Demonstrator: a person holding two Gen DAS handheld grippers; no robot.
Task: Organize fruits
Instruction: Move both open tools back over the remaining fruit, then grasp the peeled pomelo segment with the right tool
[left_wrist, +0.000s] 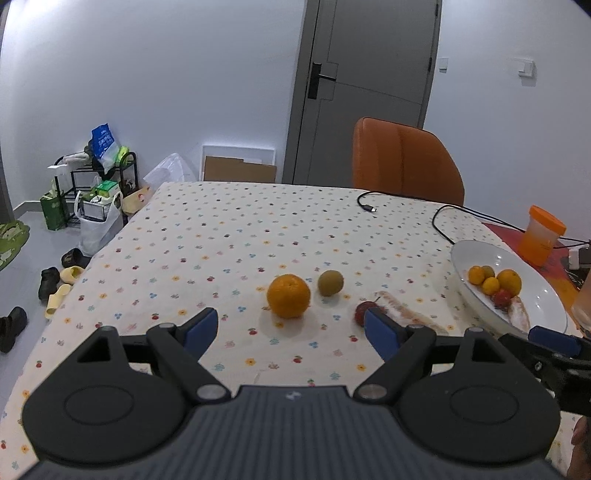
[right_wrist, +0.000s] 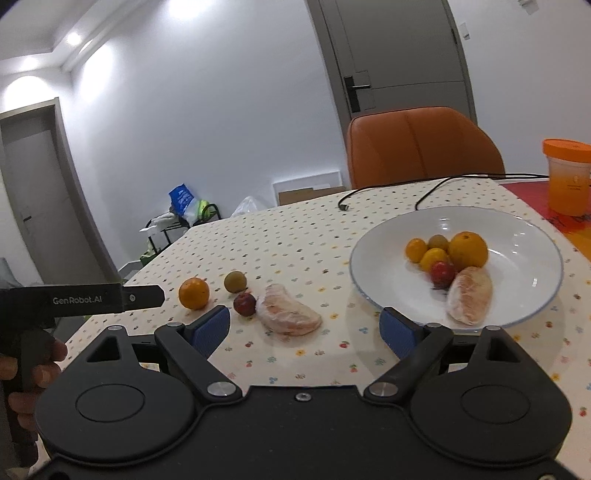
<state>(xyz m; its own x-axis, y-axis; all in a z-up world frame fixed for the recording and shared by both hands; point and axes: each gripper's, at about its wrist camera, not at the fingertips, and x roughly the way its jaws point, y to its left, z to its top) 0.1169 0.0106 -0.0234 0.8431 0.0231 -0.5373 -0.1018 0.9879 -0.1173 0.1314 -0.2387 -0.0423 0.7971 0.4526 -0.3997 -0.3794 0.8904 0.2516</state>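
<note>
Both sets of jaws spread wide and empty: right gripper (right_wrist: 304, 328) low over the surface (right_wrist: 295, 240), left gripper (left_wrist: 291, 330) likewise, facing the loose fruit. Nearest the right jaws lies the peeled citrus segment (right_wrist: 289, 312), touching or nearly touching the small red fruit (right_wrist: 244, 304) — hard to tell which from here. Beyond sit the greenish fruit (right_wrist: 235, 281) and the orange (right_wrist: 194, 293), apart from each other. To the right, the white plate (right_wrist: 517, 295), already holding several fruits and another peeled segment. Probably best to take the soft segment first: straddle it across its narrow width, close gently to avoid crushing, lift clear without nudging the red fruit, then set down on a bare part of the plate — not dropped onto the pile.
</note>
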